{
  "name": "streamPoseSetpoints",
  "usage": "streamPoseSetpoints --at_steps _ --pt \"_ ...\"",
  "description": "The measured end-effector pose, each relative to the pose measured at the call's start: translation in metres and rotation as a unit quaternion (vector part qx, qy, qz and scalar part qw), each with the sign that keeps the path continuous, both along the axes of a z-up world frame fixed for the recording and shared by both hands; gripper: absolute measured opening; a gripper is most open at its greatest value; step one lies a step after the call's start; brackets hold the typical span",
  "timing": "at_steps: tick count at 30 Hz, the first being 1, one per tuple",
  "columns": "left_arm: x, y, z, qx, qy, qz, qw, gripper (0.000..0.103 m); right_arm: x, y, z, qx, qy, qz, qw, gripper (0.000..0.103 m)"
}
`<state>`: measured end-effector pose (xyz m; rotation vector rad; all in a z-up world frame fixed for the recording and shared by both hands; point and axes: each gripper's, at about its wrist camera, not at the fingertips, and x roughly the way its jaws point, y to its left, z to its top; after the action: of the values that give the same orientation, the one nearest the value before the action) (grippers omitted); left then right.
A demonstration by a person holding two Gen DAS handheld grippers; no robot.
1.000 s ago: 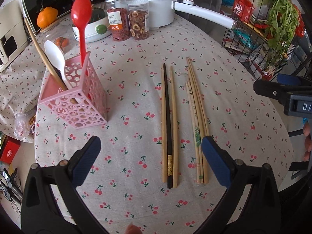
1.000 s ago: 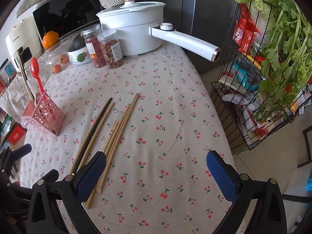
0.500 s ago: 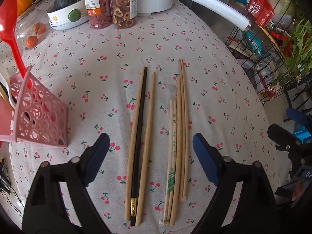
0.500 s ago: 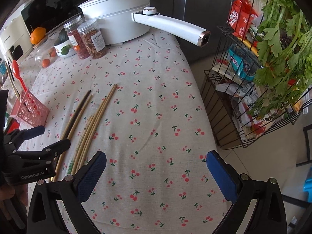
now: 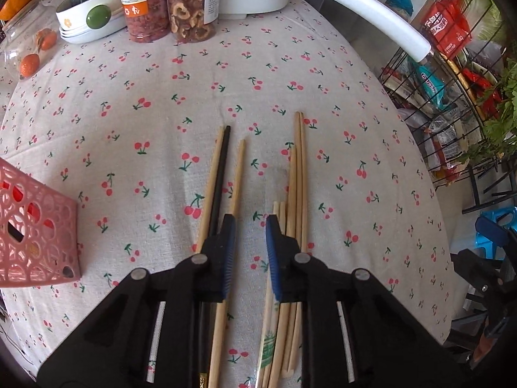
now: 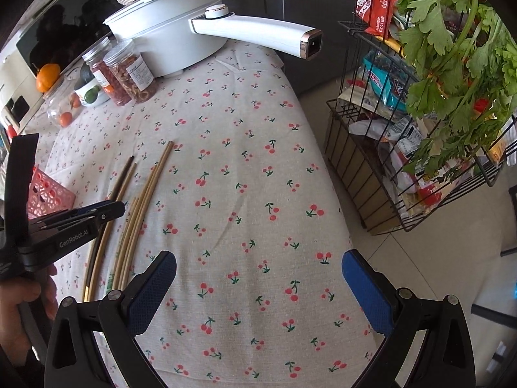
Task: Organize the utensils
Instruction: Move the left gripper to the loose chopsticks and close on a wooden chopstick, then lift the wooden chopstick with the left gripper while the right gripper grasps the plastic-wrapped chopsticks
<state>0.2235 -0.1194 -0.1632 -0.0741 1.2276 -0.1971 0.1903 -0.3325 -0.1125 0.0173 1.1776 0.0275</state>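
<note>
Left hand-held gripper (image 5: 250, 226): jaws have just been closing and stand narrow, low over the desk, with only bare cloth showing in the gap between them — nothing is gripped. The left jaw lies over the near part of the dark chopstick's trio; the right jaw lies over the near part of the pale bundle.
Right hand-held gripper (image 6: 258, 278): jaws wide apart, holding nothing, hovering over bare cloth to the right of the sticks.
Left group (image 5: 223, 174): three sticks side by side — two pale wooden ones with the black chopstick (image 5: 220, 177) between them, lying lengthwise away from the camera.
Right group (image 5: 297, 174): pale wooden chopsticks bunched close; I count about five or six, overlap hides the exact number. A printed paper sleeve shows at their near end.
Handling: light, stiff, thin and smooth, so they will likely roll or slip out of a loose pinch. Best taken across the shaft towards the thicker near end, several pressed together, pads square to them.
Pink utensil basket (image 5: 35, 236): one, at the left edge, near the left group but apart from it — the likely place for them.
Desk (image 5: 371, 148): cherry-print cloth.
Far end: two jars (image 5: 168, 3), one white pot (image 6: 168, 42).
</note>
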Motion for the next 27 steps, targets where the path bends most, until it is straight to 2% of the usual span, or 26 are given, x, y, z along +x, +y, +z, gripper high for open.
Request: streamPoseSetpoints --at_steps 12,14,16,27 --pt "0.005 -0.001 -0.008 0.023 0.012 -0.011 0.9996 0.018 0.003 0.007 -0.003 0.006 0.007 0.003 1.000 0.103" --pt "0.005 -0.005 -0.009 0.023 0.015 -0.016 0.9995 0.007 0.005 0.009 -0.002 0.011 0.008 0.001 1.000 0.103" --pt "0.000 -0.003 -0.007 0.017 0.014 -0.021 0.9995 0.007 0.006 0.012 -0.002 0.014 0.008 0.002 1.000 0.103" --pt "-0.055 0.039 0.049 -0.032 -0.048 -0.046 0.9972 0.007 0.010 0.040 -0.007 0.043 0.024 0.025 0.998 0.103"
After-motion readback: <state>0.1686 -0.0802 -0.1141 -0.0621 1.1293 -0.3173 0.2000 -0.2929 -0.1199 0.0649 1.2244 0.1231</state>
